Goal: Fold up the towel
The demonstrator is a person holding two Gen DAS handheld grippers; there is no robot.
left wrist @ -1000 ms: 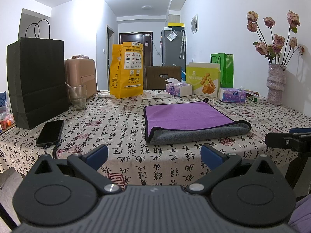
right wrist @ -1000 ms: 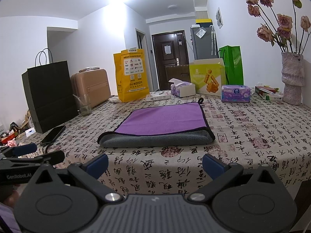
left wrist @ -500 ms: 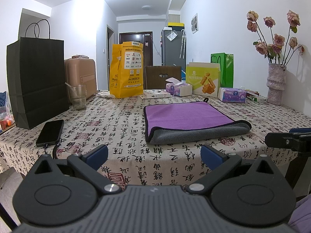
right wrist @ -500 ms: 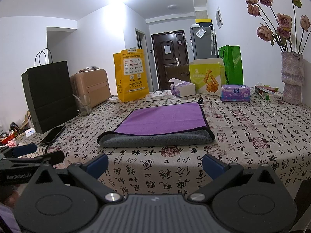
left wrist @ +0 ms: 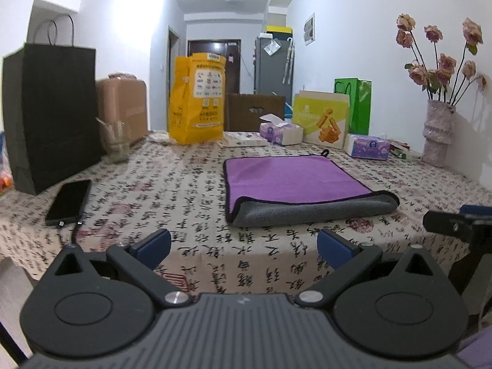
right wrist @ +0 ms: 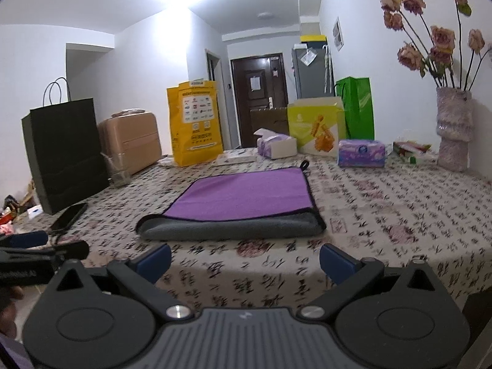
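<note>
A purple towel with a grey underside (left wrist: 295, 181) lies folded over on the patterned tablecloth, its rounded grey fold facing me. It also shows in the right wrist view (right wrist: 243, 203). My left gripper (left wrist: 244, 246) is open and empty, just short of the table's near edge, left of the towel. My right gripper (right wrist: 244, 259) is open and empty, in front of the towel's folded edge and apart from it. Each gripper shows at the edge of the other's view.
A black phone (left wrist: 69, 201) with a cable lies at the left. A black paper bag (left wrist: 50, 107), a glass (left wrist: 115, 140), a yellow bag (left wrist: 198, 98), tissue boxes (right wrist: 361, 152) and a flower vase (right wrist: 453, 129) stand along the back and sides.
Both views have shifted slightly and the right wrist view is a little blurred. The towel has not moved, and both grippers stay open.
</note>
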